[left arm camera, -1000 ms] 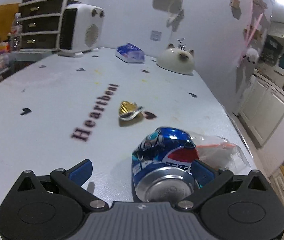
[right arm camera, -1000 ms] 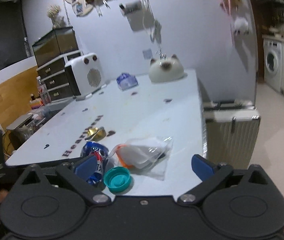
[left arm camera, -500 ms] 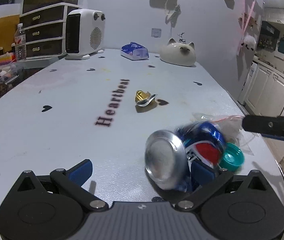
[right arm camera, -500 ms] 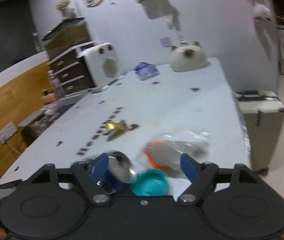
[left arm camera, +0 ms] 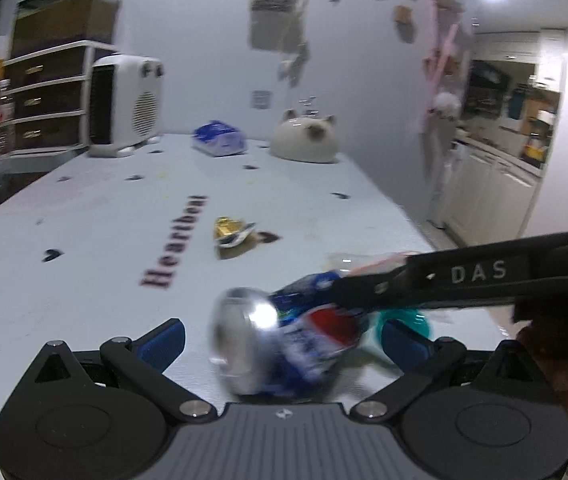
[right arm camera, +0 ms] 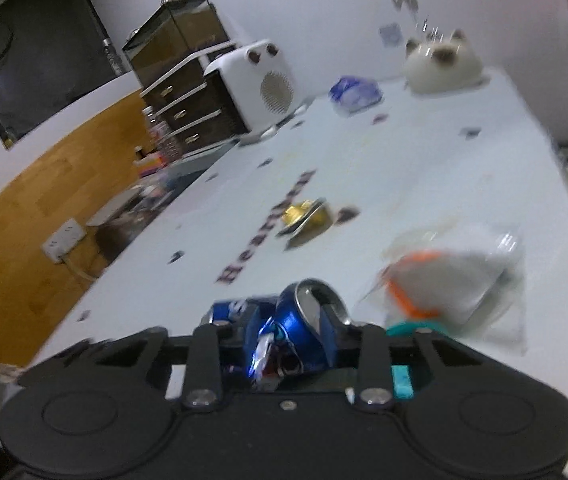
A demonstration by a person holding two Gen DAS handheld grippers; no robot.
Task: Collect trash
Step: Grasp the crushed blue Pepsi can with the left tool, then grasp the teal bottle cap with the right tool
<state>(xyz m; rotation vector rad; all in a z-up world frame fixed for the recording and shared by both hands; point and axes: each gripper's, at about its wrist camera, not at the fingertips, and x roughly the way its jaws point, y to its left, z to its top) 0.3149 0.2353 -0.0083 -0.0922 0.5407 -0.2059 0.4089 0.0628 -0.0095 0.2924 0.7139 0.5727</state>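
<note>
A crushed blue Pepsi can (left arm camera: 284, 340) lies between the spread fingers of my open left gripper (left arm camera: 282, 336), near the table's front right. My right gripper (right arm camera: 284, 332) has closed on the can (right arm camera: 288, 328) from the right; its arm shows in the left wrist view (left arm camera: 444, 280). A teal bottle cap (left arm camera: 408, 318) lies behind the can, also in the right wrist view (right arm camera: 408, 326). A clear plastic bag with an orange strip (right arm camera: 452, 276) lies past it. A gold crumpled wrapper (left arm camera: 232, 232) sits mid-table, also in the right wrist view (right arm camera: 304, 216).
A white heater (left arm camera: 124, 108), a blue packet (left arm camera: 220, 144) and a white cat-shaped dish (left arm camera: 306, 142) stand at the table's far end. Dark drawers (left arm camera: 44, 96) are at the back left. The table's right edge (left arm camera: 424, 232) drops to the kitchen floor.
My right gripper has swung in from the right and closed on the can. The can has turned and tipped between my left fingers. The left gripper stayed open.
</note>
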